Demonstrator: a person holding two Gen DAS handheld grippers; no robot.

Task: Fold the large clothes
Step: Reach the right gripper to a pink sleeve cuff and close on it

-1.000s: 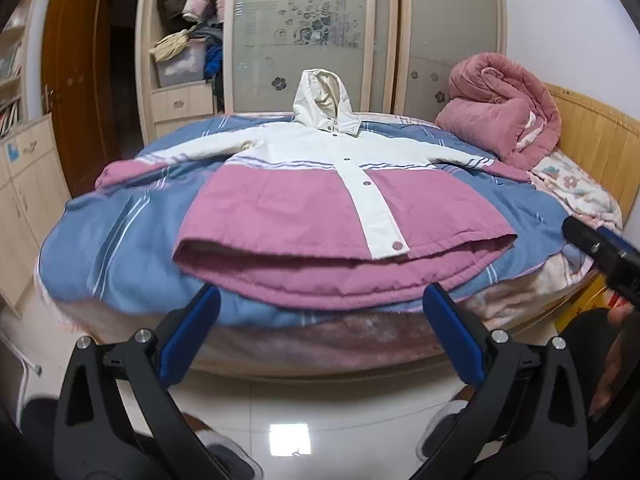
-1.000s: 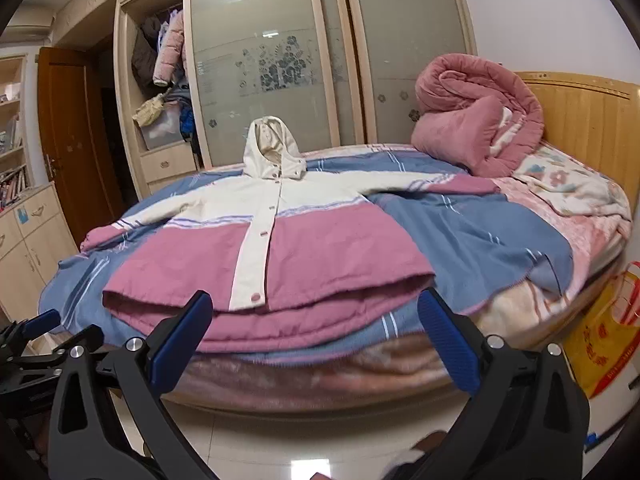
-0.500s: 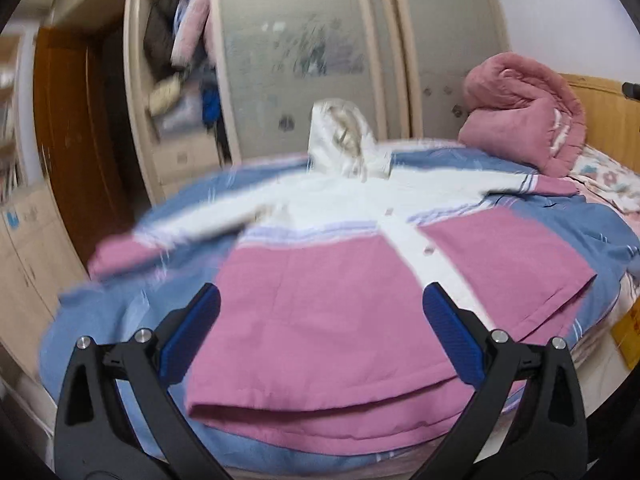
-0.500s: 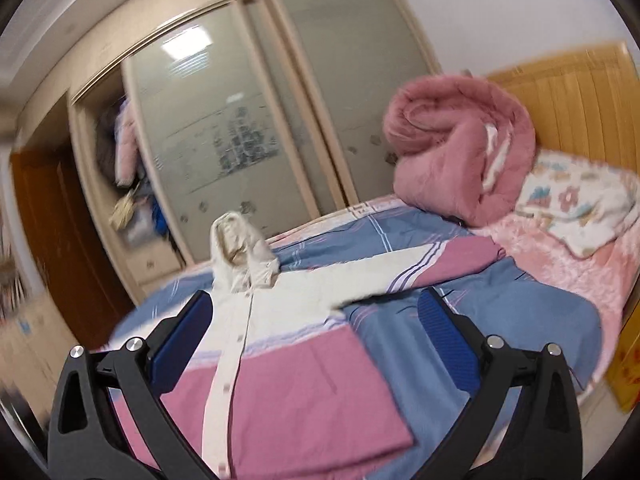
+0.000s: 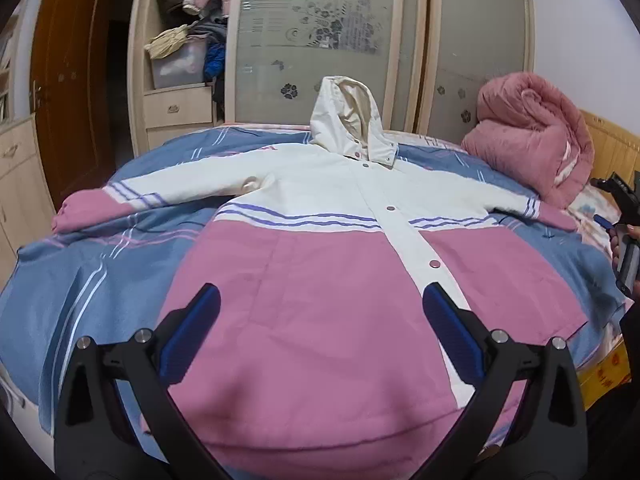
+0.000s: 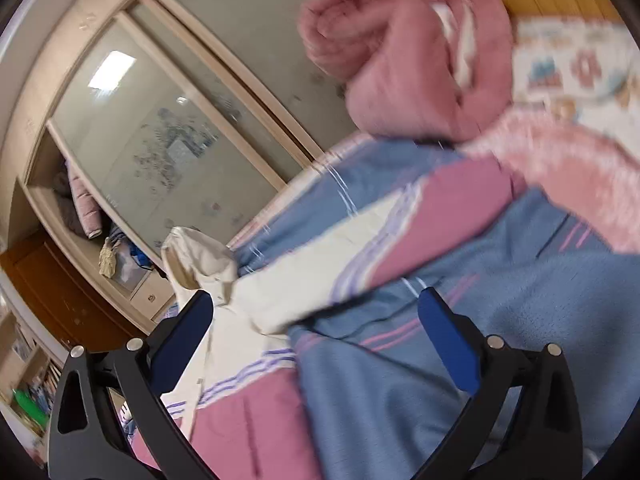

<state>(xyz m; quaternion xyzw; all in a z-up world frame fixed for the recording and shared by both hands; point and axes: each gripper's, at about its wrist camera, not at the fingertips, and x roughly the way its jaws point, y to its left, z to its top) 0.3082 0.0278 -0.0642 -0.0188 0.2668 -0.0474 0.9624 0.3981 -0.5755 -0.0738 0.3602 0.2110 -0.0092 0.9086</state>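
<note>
A hooded jacket [image 5: 328,280], cream on top and pink below, lies front up and spread flat on a blue striped bed cover [image 5: 92,280], sleeves out to both sides. My left gripper [image 5: 320,336] is open and empty, hovering over the pink lower front near the hem. My right gripper [image 6: 316,344] is open and empty, tilted, above the bed cover next to the jacket's right sleeve [image 6: 400,232]; the hood [image 6: 196,256] shows at its left. The right gripper's body also shows at the right edge of the left wrist view [image 5: 624,216].
A rolled pink quilt [image 5: 532,136] sits at the bed's head by the wooden headboard [image 5: 612,148], with a flowered pillow [image 6: 576,64] beside it. A wardrobe with frosted sliding doors [image 5: 312,48] and open shelves stands behind the bed. A wooden door [image 5: 68,92] is at far left.
Both grippers have moved from the foot of the bed up over it. The left now hovers over the jacket's lower front; the right has swung and tilted toward the right sleeve.
</note>
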